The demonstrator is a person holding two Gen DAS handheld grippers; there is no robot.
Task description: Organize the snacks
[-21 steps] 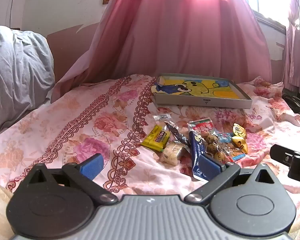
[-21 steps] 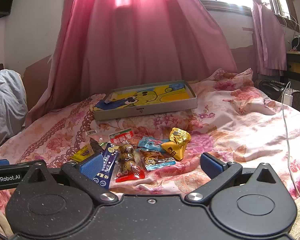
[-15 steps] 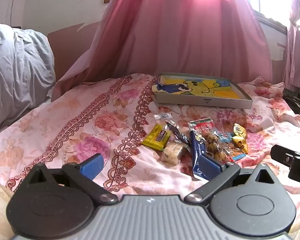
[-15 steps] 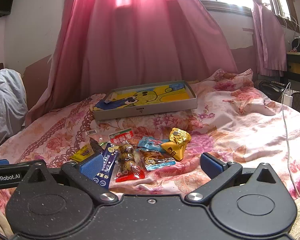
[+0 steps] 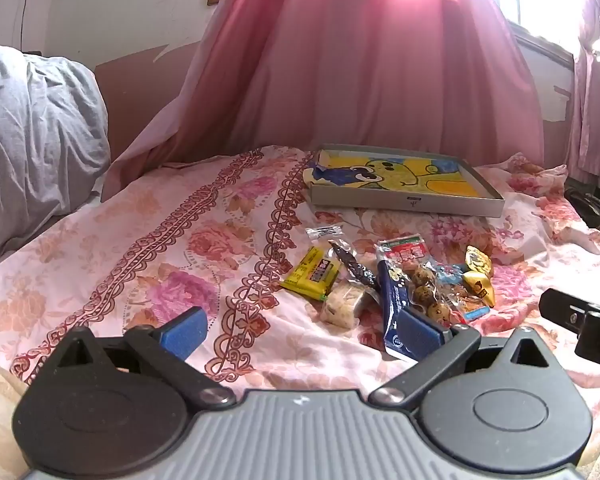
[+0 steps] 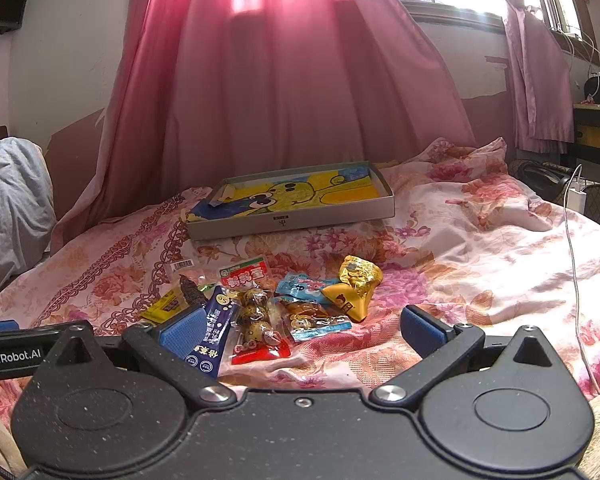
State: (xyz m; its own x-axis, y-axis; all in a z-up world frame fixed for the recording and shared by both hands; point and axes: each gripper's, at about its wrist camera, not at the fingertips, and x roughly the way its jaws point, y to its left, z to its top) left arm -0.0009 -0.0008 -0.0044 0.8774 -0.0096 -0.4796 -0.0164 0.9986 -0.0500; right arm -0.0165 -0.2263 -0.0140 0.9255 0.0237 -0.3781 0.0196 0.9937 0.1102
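Your left tongs are hanging spread wide and gripping nothing, low over the flowered bedspread. Their right blue pad is showing just in front of the dark blue packet, though you cannot tell whether it is touching. Your right tongs are likewise gaping and carrying nothing, with the snack pile sitting between and just beyond their fingers.

The snacks are lying bunched together on the bed, not in the box. From the right wrist view you are looking at the dark blue packet leaning against the left pad, the clear bag of quail eggs with a red end beside it, a light blue wrapper, a brown snack in a clear pouch, and a crumpled gold packet at the right edge. A yellow packet, a pale round cake in clear wrap and a thin dark stick are lying on the left side of the pile.

Beyond the pile, well apart from it, the shallow grey box with a yellow cartoon lining is resting on the bed. Behind it a pink curtain is hanging, and a grey pillow is sitting at the far left.
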